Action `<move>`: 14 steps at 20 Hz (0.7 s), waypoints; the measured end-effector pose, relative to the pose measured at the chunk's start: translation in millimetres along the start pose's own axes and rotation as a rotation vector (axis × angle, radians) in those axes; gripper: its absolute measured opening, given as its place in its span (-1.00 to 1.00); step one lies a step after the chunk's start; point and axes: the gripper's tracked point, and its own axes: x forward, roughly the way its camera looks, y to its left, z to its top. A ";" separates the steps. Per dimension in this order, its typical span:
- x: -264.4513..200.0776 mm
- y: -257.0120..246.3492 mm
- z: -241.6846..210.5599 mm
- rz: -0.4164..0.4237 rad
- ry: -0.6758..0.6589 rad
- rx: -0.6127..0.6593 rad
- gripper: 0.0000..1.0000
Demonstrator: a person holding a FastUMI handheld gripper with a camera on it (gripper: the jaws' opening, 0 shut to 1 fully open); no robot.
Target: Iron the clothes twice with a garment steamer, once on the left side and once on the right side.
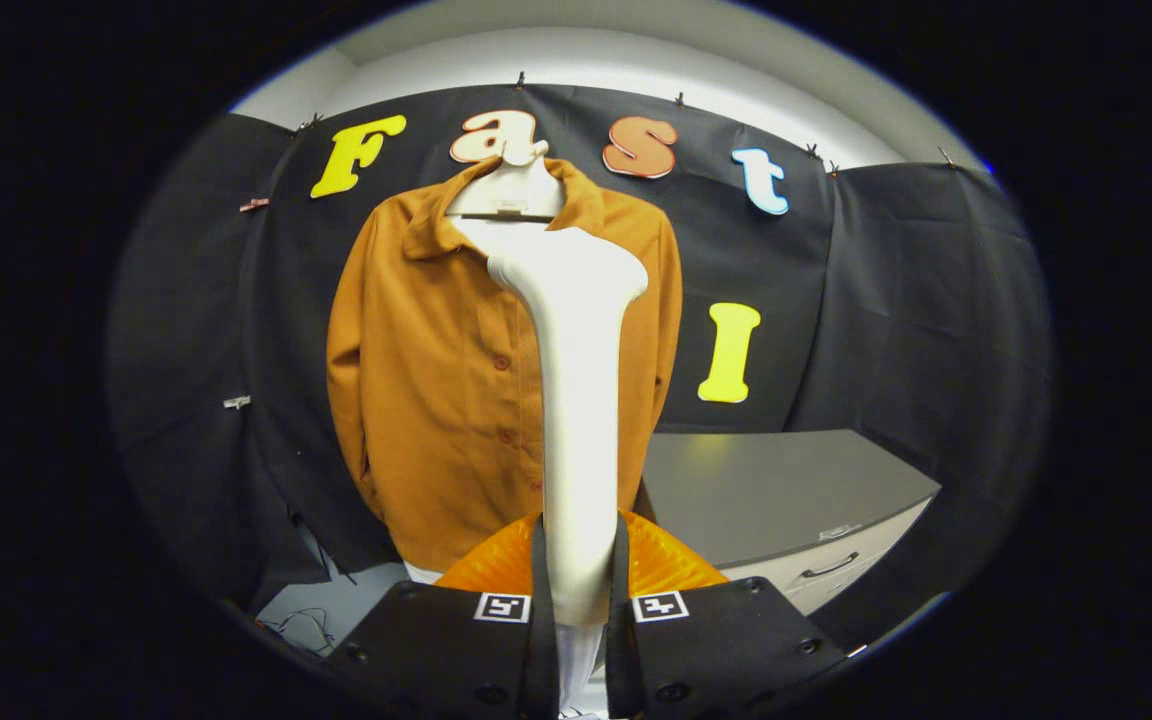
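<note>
Gripper (579,600): both fingers clamped on the steamer's handle.
Steamer (579,400): white, upright between the fingers, its head just below the shirt's collar.
Shirt (436,370): brown, buttoned, on a hanger (506,190), behind the steamer.
Cabinet (786,490): grey top, right of the shirt.

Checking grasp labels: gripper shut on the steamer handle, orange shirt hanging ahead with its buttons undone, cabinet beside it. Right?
One error: the shirt is buttoned up, as the gripper view shows. The rest holds: gripper shut on the steamer handle, cabinet beside the shirt.
</note>
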 end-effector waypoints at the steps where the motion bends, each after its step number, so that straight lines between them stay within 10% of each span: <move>1: -2.1 -6.2 7.7 -0.009 -0.015 -0.001 -0.56; 14: -42.5 -70.7 71.1 -0.040 -0.115 0.077 -0.56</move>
